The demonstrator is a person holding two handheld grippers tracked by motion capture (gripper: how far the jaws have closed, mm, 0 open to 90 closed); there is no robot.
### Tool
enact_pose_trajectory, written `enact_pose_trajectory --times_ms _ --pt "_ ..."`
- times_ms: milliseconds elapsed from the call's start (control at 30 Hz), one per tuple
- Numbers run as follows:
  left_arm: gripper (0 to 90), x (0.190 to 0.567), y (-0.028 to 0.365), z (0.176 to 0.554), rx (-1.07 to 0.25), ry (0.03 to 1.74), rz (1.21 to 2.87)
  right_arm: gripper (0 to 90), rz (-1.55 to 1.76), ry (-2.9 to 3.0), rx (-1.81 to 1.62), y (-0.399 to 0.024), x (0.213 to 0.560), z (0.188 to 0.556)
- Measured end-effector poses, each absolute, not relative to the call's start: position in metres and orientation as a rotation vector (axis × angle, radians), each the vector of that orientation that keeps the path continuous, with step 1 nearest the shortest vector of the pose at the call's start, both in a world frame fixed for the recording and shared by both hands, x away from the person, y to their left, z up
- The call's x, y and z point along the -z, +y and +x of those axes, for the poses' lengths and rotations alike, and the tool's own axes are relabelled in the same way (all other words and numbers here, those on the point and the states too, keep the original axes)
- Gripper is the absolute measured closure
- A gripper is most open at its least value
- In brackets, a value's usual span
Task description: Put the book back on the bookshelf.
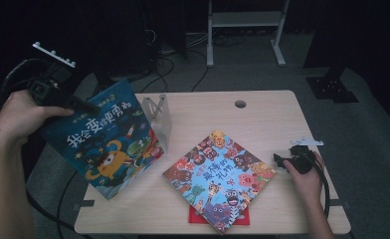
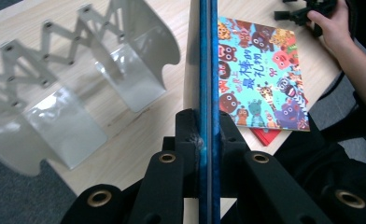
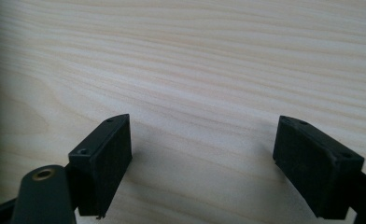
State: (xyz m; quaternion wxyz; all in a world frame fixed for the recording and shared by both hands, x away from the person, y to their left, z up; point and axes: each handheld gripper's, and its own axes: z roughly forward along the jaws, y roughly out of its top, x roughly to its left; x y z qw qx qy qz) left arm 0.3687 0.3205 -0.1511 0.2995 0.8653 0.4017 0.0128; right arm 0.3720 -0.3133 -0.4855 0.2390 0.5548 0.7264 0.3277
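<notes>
Over the table's left edge, the left gripper is raised and tilted, its fingers clamped on the blue book, held beside the grey bookstand. Resting low on the table at the right, the right gripper has its fingers spread wide and empty, near the colourful book.

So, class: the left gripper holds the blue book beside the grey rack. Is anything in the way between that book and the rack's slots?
Nothing visible blocks it. The blue book, clamped in the left gripper, hangs just beside the grey rack, whose slots look empty. The colourful book lies flat on the far side, away from the rack.
</notes>
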Motion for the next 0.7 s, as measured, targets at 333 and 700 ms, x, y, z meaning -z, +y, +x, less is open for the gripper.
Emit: enact_pose_trajectory --times_ms 333,700 --pt "82.6 0.155 0.355 0.356 -0.135 1.171 2.221 18.3 1.519 1.991 -0.896 -0.313 0.485 0.372" --pt "82.6 0.161 0.384 0.350 -0.169 1.288 2.182 18.0 1.520 1.987 -0.896 -0.314 0.486 0.372"
